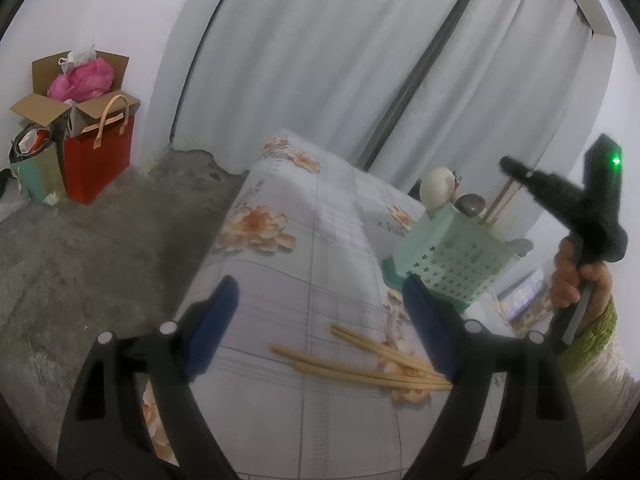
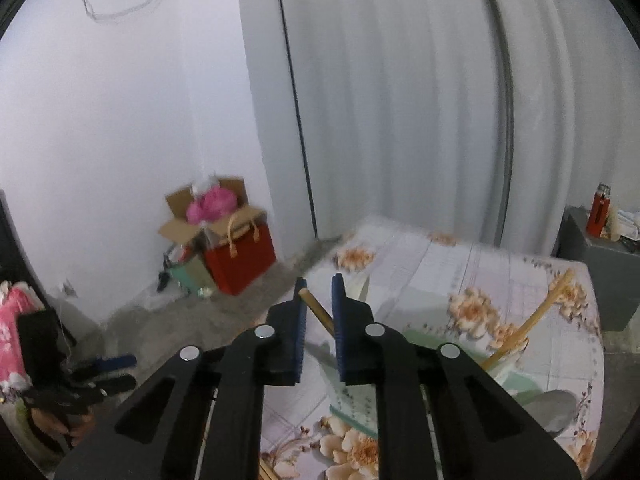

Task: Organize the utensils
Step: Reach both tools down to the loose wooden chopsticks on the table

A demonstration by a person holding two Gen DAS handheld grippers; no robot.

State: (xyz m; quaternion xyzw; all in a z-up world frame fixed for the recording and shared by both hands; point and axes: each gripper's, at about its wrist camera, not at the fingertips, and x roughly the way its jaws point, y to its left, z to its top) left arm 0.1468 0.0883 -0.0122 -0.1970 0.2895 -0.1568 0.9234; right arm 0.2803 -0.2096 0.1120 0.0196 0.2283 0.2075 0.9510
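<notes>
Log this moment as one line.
left gripper: jaws open, by loose chopsticks | right gripper: jaws shut on chopstick, near green holder

red bag (image 1: 98, 158) | cardboard box (image 1: 76, 80) | pink bag (image 1: 82, 80) | grey curtain (image 1: 320, 48) | red bottle (image 2: 599, 210)

Black grippers (image 1: 316, 328); blue pads (image 2: 298, 340)

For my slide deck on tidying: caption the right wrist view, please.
Right gripper holds a wooden chopstick above the mint-green perforated plastic utensil holder on the floral tablecloth.
</notes>
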